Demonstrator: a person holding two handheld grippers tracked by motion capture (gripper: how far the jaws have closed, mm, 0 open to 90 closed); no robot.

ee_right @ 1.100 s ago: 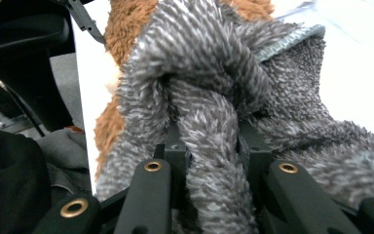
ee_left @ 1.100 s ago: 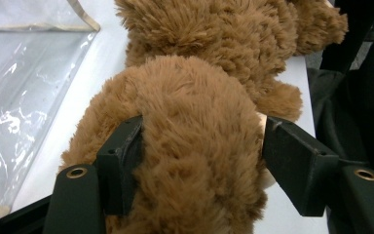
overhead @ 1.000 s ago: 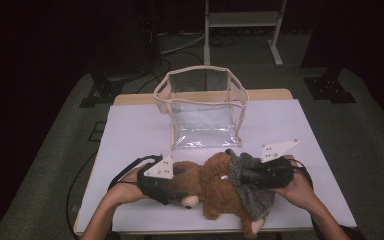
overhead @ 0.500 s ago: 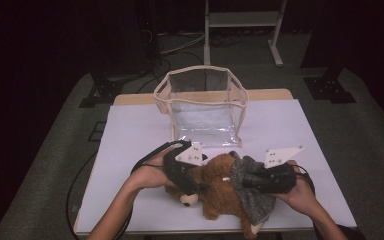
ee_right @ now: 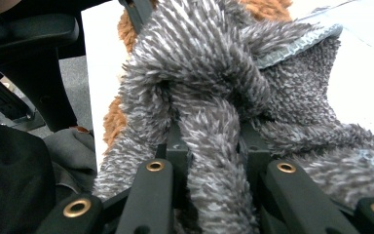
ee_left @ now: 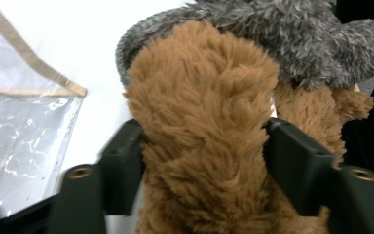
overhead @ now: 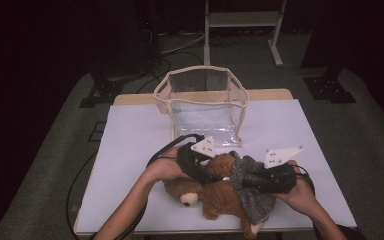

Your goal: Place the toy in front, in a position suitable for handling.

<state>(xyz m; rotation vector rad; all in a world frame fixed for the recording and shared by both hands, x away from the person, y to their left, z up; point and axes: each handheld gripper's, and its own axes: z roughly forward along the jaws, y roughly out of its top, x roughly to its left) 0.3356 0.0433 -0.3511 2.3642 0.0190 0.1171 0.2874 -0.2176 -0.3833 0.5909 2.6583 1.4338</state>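
- A brown plush teddy bear [overhead: 215, 192] dressed in a grey fuzzy knitted garment [overhead: 252, 192] is seen lying near the front edge of the white worktop [overhead: 130, 150], slightly right of its middle.
- A clear plastic box-shaped bag with beige trim [overhead: 205, 102] stands upright just behind the bear, toward the back edge.
- The left tool [overhead: 202, 167] has just been closing, and its jaws are clamped on a thick brown furry limb [ee_left: 202, 141], which bulges between them.
- The right tool [overhead: 260, 180] is pinched narrowly on a fold of the grey garment [ee_right: 214, 161].
- The bear is judged light, soft and easily squashed; nothing fragile is apparent.
- Fur and loose knit are likely to slip or stretch, so a hold on the stuffed limb or body is judged firmer than one on the garment alone.
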